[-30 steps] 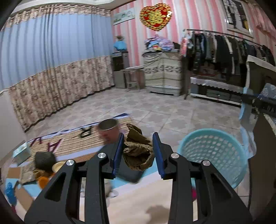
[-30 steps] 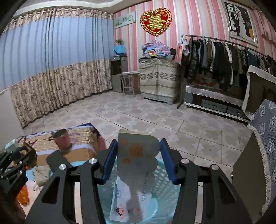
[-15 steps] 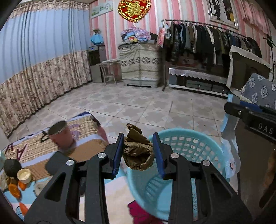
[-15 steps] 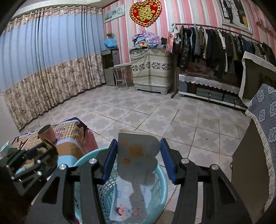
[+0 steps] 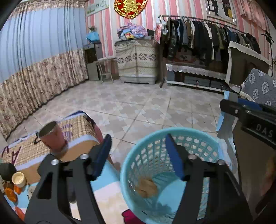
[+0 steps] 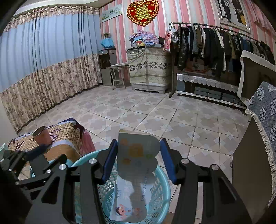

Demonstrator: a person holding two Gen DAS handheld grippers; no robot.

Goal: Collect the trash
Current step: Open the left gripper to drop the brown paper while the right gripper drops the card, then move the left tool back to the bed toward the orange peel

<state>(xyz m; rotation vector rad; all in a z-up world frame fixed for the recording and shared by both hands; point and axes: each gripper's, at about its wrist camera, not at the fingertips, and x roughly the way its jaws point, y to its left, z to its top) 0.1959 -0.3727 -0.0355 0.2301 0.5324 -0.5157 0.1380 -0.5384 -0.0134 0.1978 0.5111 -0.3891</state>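
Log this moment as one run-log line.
left tool: open, above round light-blue plastic basket | crumpled brown wad: inside basket | right tool: shut on flat printed tissue packet

Location: domestic living room or bedroom

Pink striped wallpaper (image 6: pixel 195 12), a full clothes rack (image 6: pixel 215 43), floor-length curtains (image 6: pixel 43 69), a tiled floor (image 6: pixel 155 113), a red heart wall ornament (image 6: pixel 142 10) and a fabric-covered cabinet (image 6: pixel 148 69) indicated a home

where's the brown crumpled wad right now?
Left wrist view: the brown wad lies on the bottom of the blue basket, below the open left gripper. In the right wrist view the packet held over the basket hides it.
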